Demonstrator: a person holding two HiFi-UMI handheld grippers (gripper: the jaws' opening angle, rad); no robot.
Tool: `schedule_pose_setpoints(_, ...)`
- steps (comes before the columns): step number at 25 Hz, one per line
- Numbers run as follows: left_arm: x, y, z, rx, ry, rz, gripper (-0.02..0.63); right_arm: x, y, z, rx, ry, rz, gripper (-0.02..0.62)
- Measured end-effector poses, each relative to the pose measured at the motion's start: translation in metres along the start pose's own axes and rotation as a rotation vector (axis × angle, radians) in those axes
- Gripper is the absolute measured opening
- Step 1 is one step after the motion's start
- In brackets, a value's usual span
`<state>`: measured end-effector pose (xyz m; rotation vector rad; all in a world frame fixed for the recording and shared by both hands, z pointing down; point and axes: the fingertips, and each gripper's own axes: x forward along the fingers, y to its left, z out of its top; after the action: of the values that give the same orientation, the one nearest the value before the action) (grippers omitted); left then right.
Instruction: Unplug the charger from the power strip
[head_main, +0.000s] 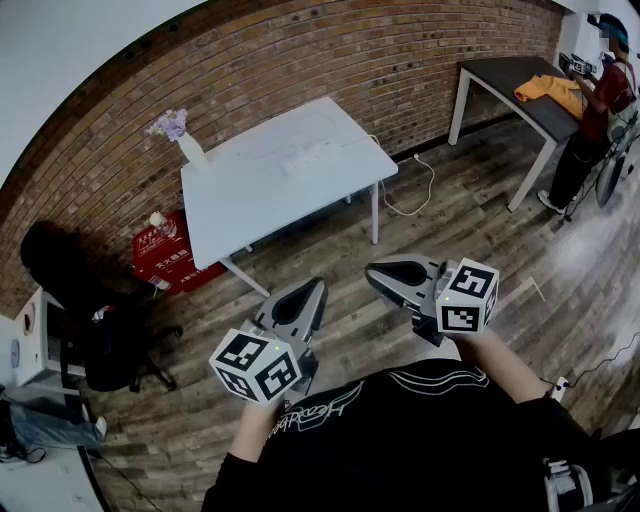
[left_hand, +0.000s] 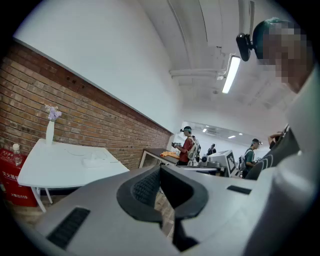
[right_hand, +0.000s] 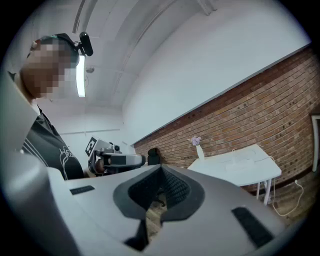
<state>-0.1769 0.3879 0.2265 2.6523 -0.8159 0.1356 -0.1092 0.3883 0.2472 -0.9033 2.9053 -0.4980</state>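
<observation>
The power strip (head_main: 312, 156) lies near the middle of the white surface (head_main: 250, 200) by the brick wall, with a white cable (head_main: 405, 205) trailing off the surface's edge to the floor; the charger on it is too small to pick out from here. The left gripper (head_main: 314, 288) and the right gripper (head_main: 374, 272) both hang well apart from the surface, fingers pressed together on nothing. The approach looks not yet begun. Next calls for walking up, opening one gripper's fingers around the charger and steadying the strip with the other

Head cam steep-down (table (head_main: 262, 190) shared)
</observation>
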Motion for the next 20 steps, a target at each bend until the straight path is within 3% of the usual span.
schedule_pose_setpoints(20, 0.031, -0.025, -0.004, 0.002, -0.008, 0.038, 0.005, -0.032, -0.019, 0.004, -0.037, 0.02, 0.024, -0.003)
